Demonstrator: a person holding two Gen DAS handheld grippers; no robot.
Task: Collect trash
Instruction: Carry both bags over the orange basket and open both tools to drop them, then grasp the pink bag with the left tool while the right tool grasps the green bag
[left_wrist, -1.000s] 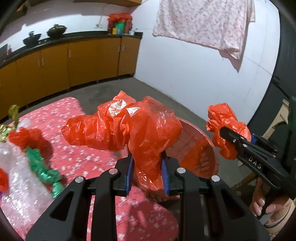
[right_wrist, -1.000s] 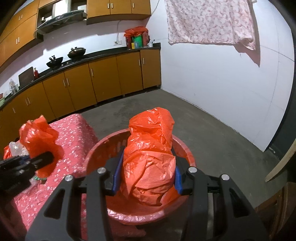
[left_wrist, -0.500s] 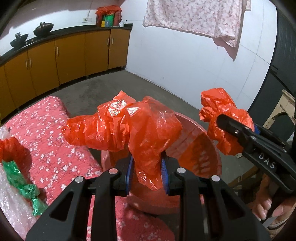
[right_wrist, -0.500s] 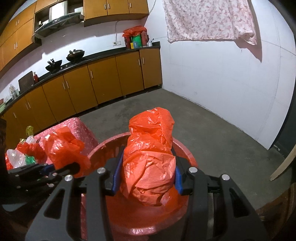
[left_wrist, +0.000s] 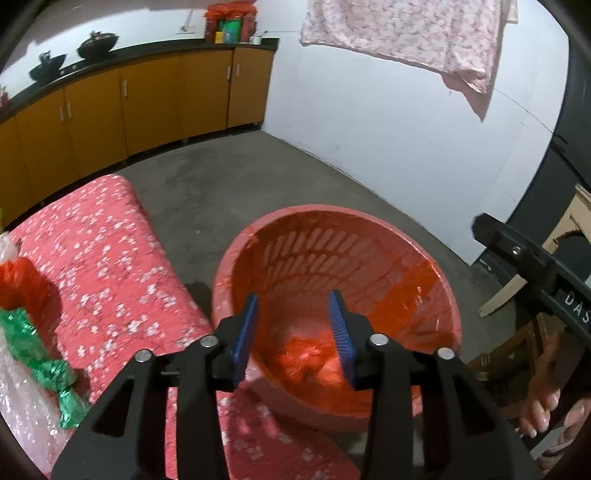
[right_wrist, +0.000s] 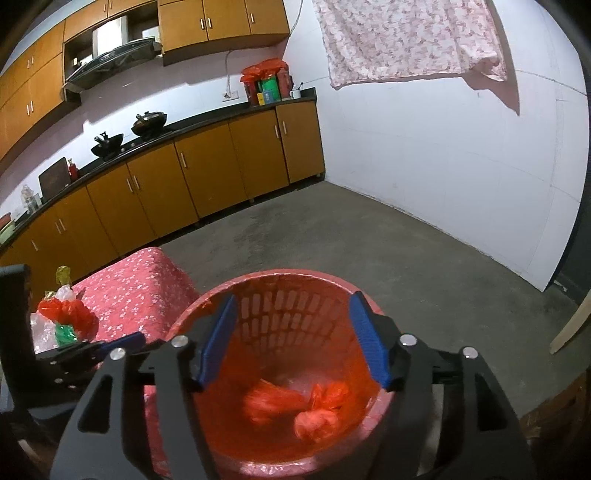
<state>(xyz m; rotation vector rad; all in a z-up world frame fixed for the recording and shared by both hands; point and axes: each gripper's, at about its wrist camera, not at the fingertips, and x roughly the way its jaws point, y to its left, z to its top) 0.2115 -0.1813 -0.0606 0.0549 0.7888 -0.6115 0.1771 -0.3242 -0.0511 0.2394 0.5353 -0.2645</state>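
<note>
Red bags (right_wrist: 295, 404) of trash lie at the bottom of the red basket (right_wrist: 295, 291), which stands at the right edge of the table (left_wrist: 110, 266). The left gripper (left_wrist: 293, 328) and the right gripper (right_wrist: 291, 339) hang over the basket, both spread wide and holding nothing. More trash (left_wrist: 26, 314) sits at the table's left edge.

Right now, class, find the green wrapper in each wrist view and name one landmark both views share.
Left wrist: green wrapper at the far left edge, lying on the flowered cloth below a red bag.
Right wrist: green wrapper small at the left edge, just below the red bag, above the left gripper.
Shared landmark: the red basket, low and centre in both.
</note>
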